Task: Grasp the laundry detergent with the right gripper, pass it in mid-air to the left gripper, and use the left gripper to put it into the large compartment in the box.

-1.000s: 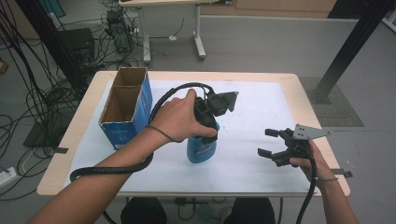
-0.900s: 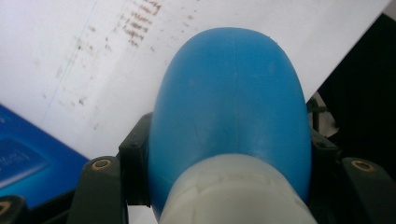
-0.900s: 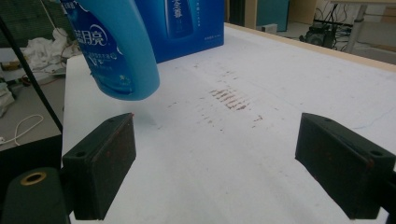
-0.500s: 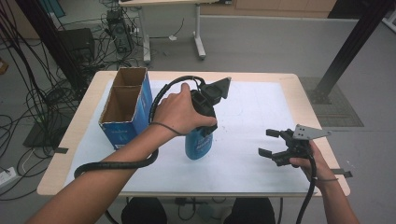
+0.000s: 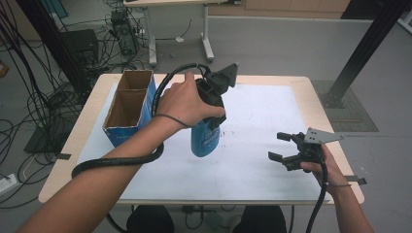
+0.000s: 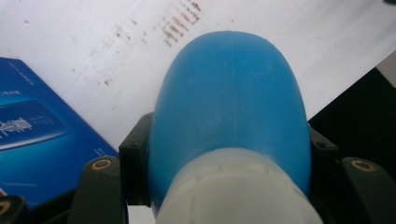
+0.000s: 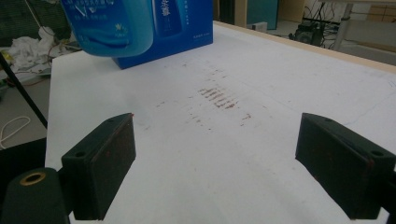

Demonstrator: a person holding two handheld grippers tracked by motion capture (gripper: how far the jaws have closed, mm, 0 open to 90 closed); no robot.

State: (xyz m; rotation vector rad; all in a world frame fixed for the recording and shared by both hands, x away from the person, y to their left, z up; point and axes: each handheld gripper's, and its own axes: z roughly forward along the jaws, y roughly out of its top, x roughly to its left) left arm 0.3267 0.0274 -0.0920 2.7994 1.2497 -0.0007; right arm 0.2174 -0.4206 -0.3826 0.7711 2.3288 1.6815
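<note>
1. Blue plastic bottle (image 5: 205,138): it hangs tilted above the white sheet (image 5: 252,160), clear of it, just right of the cardboard box (image 5: 128,108).
2. Left gripper (image 5: 212,127): jaws clamped on the bottle's shoulder, just under its pale cap (image 6: 236,191).
3. Right gripper (image 5: 282,147): well to the right of the bottle, low over the sheet, jaws apart with nothing between them.
4. Progress, as I judge it: the pick-up is done; carrying the bottle to the open box and lowering it into a compartment is left.
</note>
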